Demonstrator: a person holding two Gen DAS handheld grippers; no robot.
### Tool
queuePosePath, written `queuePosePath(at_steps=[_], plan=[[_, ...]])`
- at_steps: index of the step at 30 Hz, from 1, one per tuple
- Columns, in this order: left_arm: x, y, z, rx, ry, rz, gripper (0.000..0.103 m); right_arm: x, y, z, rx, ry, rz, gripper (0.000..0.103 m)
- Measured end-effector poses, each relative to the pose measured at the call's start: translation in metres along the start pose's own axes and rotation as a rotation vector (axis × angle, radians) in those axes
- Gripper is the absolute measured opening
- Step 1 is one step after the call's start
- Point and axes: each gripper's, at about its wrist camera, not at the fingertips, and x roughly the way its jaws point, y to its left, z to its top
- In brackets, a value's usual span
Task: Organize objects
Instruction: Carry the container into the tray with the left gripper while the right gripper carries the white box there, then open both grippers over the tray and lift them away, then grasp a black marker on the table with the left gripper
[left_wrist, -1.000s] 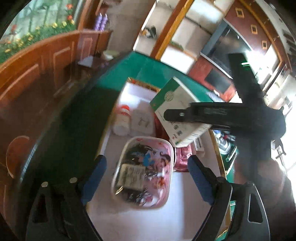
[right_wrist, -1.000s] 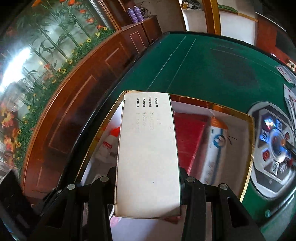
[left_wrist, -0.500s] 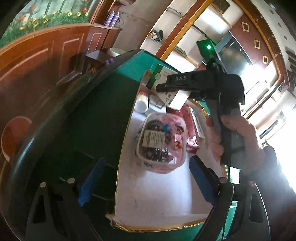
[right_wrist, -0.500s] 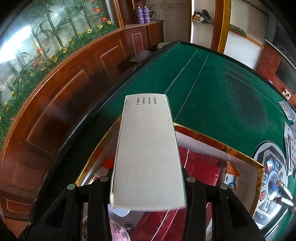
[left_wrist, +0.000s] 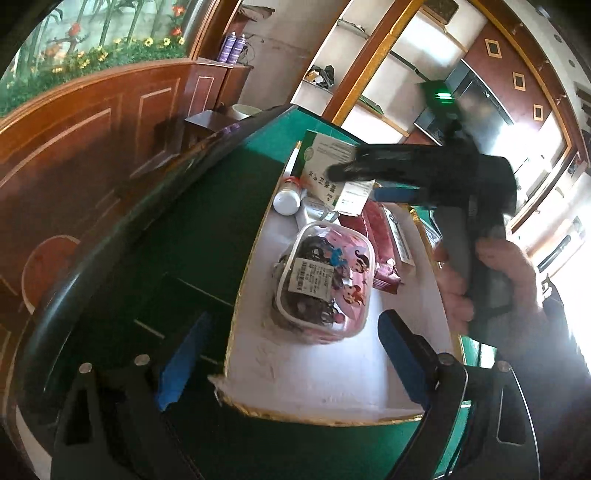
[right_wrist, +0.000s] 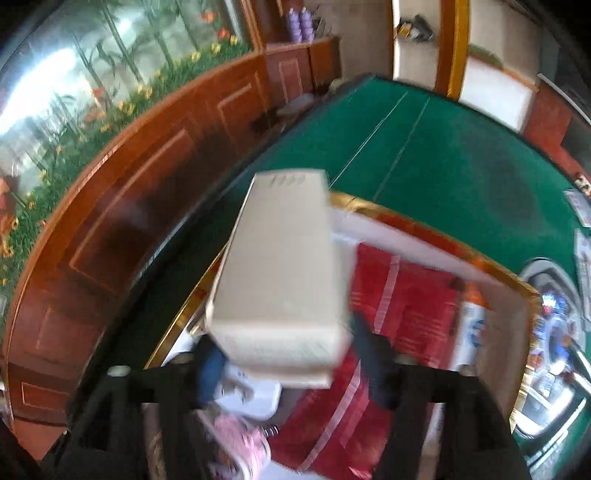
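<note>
A white tray with a gold rim (left_wrist: 325, 376) lies on the green table. In it are a clear pink box of hair ties (left_wrist: 325, 280), a white bottle (left_wrist: 286, 199) and a red packet (left_wrist: 376, 229). My left gripper (left_wrist: 284, 354) is open and empty at the tray's near edge. My right gripper (right_wrist: 288, 365) has its jaws spread. A white and green carton (right_wrist: 280, 273) sits between them, tilted; the view is blurred. The carton (left_wrist: 328, 173) also shows in the left wrist view, above the tray's far end.
A curved wooden wall panel (left_wrist: 92, 140) runs along the table's left side. A console with buttons (right_wrist: 554, 332) sits in the table to the right of the tray. An orange-capped white tube (right_wrist: 471, 325) lies in the tray's right part.
My right gripper's jaws have spread and the carton has tilted between them. My left gripper has drawn back toward the tray's near edge.
</note>
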Motion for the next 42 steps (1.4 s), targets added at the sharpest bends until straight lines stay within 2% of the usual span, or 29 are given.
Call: queuePosePath(at_steps=[1,5,13,17,20,22,29,33,39,42], plan=[[-0.002,-0.002,-0.002,-0.004,-0.002,0.002,0.092,-0.011,-0.005,-0.002,0.001,-0.029,-0.01,0.089],[-0.006,-0.011,-0.009,-0.005,-0.006,0.019,0.092,-0.055,-0.038,-0.018,0.04,-0.104,-0.039,0.092],[-0.006,-0.042,-0.019,0.024,0.025,0.046,0.095,-0.105,-0.123,-0.073,0.196,-0.166,-0.072,0.093],[-0.015,-0.062,-0.017,0.057,-0.008,0.062,0.096,-0.121,-0.164,-0.104,0.287,-0.178,-0.078,0.093],[-0.024,-0.086,-0.019,0.135,-0.075,0.165,0.096,-0.135,-0.191,-0.132,0.336,-0.198,-0.098,0.093],[-0.025,-0.103,-0.021,0.193,-0.094,0.204,0.097,-0.141,-0.201,-0.144,0.349,-0.213,-0.109,0.093],[-0.006,-0.17,-0.028,0.368,-0.073,0.252,0.097,-0.159,-0.235,-0.169,0.373,-0.304,-0.211,0.093],[0.015,-0.212,-0.034,0.47,-0.047,0.261,0.097,-0.169,-0.263,-0.176,0.397,-0.351,-0.266,0.093],[0.066,-0.268,-0.05,0.638,0.045,0.253,0.097,-0.181,-0.304,-0.19,0.427,-0.407,-0.332,0.095],[0.099,-0.283,-0.053,0.66,0.106,0.243,0.097,-0.186,-0.32,-0.193,0.481,-0.402,-0.287,0.095]])
